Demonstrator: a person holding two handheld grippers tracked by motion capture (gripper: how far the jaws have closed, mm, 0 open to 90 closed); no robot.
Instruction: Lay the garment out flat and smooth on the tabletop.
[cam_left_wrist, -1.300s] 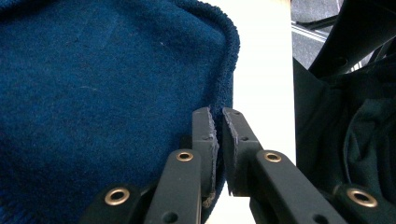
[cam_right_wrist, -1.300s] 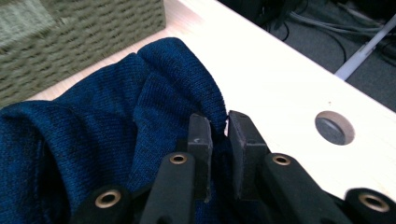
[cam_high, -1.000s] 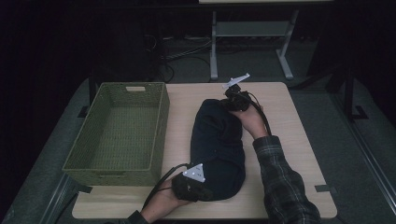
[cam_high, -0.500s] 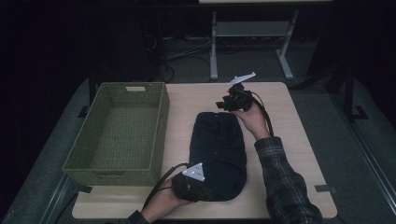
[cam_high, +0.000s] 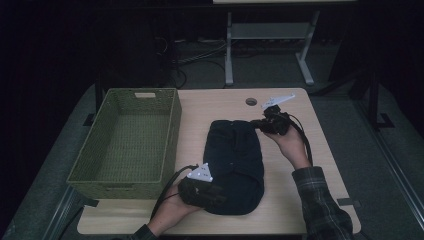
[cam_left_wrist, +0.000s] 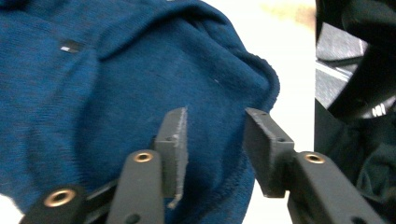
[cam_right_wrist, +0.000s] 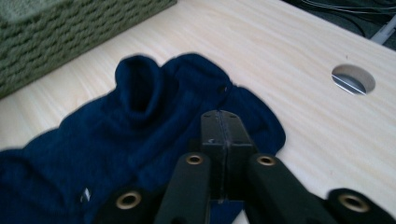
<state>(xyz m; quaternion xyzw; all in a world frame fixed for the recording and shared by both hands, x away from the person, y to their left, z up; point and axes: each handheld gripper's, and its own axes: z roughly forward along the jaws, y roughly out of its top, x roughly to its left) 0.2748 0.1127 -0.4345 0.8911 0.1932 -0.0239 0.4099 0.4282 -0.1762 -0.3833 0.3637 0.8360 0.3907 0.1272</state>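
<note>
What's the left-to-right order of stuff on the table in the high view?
basket → left hand-held gripper → sweater → right hand-held gripper

No readable text is being shown anywhere; a tiny tag on the blue sweater (cam_left_wrist: 140, 93) is too blurred to be made out.

On the pale wooden worktop (cam_high: 300, 200) lie a green woven basket (cam_high: 127, 140) at the left edge and a folded dark blue sweater (cam_high: 235, 160) mid-worktop.
</note>
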